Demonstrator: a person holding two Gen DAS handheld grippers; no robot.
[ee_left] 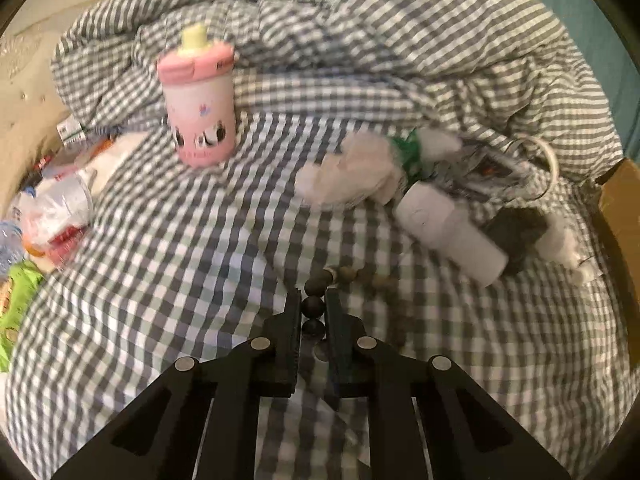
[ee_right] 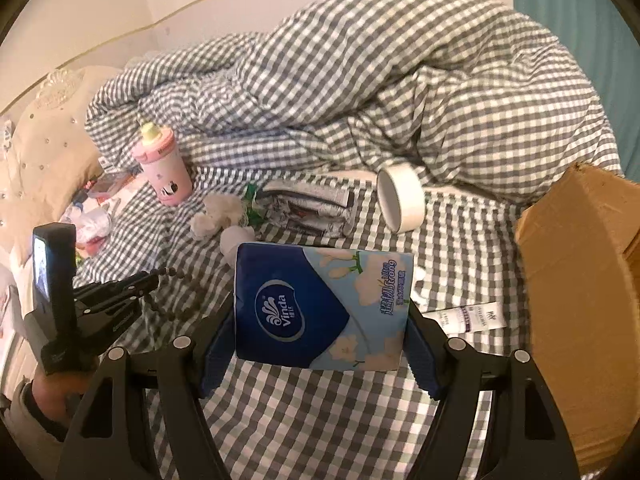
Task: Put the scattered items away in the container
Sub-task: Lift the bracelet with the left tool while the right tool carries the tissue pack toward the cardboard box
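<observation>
My left gripper (ee_left: 313, 300) is shut on a string of dark wooden beads (ee_left: 313, 306) and holds it over the checked bed sheet; the beads hang from it in the right wrist view (ee_right: 176, 304). My right gripper (ee_right: 320, 336) is shut on a blue Vinda tissue pack (ee_right: 320, 304), held above the sheet. The cardboard box (ee_right: 580, 320) stands to its right. A pink baby bottle (ee_left: 198, 96) stands upright at the back left. A white bottle (ee_left: 448, 232), a white soft toy (ee_left: 352, 172) and foil packets (ee_right: 312, 208) lie mid-bed.
A roll of white tape (ee_right: 402, 200) stands on edge by the rumpled checked duvet (ee_right: 360, 80). A small white tube (ee_right: 468, 316) lies near the box. Plastic bags and wrappers (ee_left: 52, 208) pile at the left by the beige headboard (ee_right: 48, 148).
</observation>
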